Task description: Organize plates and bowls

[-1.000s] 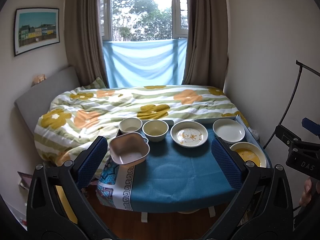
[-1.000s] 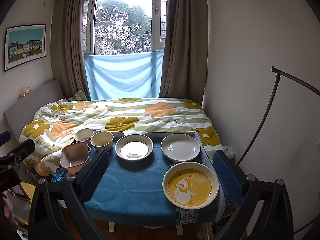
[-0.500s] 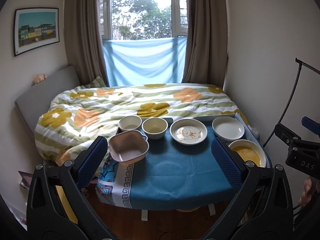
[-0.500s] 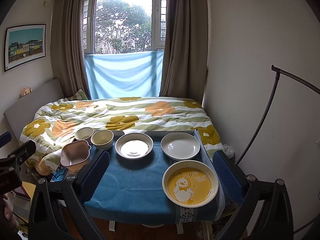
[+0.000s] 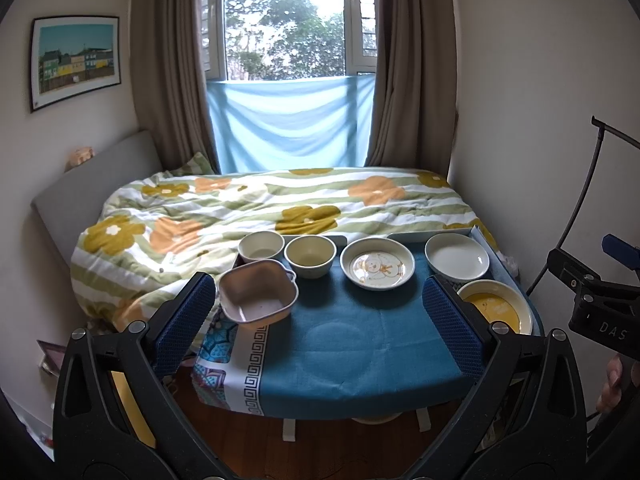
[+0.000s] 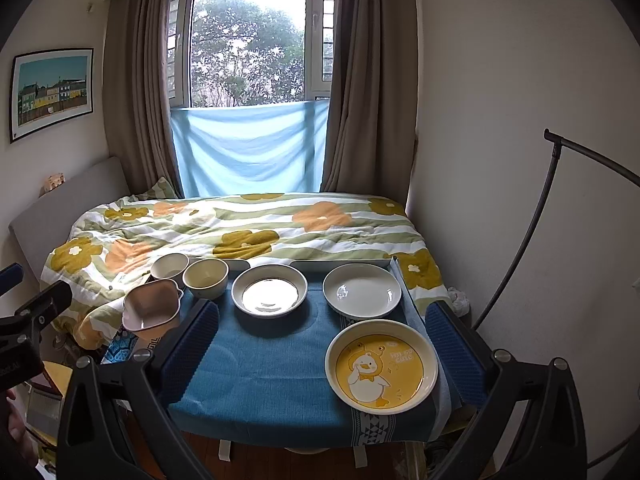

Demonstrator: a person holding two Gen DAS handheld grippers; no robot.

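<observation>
Both the left gripper (image 5: 319, 316) and right gripper (image 6: 322, 340) hover with fingers apart, holding nothing. On the desk (image 6: 264, 364), the yellow duck plate (image 6: 381, 366) lies nearest, the pink bowl (image 5: 258, 292) at the left edge; beyond them stand two plates (image 6: 362, 290) and two round bowls (image 5: 310, 256), then the bed (image 5: 248, 204).

Both views are taken from above the near edge of the worktop (image 5: 360, 344), faced twd the bed (image 5: 260, 204) and window (image 6: 248, 48), held well back. Left cam is set nearer the pink bowl (image 5: 258, 292); right cam nearer the duck plate (image 6: 381, 366). Shared by both: whole worktop (image 6: 260, 368), all dishes, bed, window. Each cam's own jaws are seen spread wide at btm of frame.
</observation>
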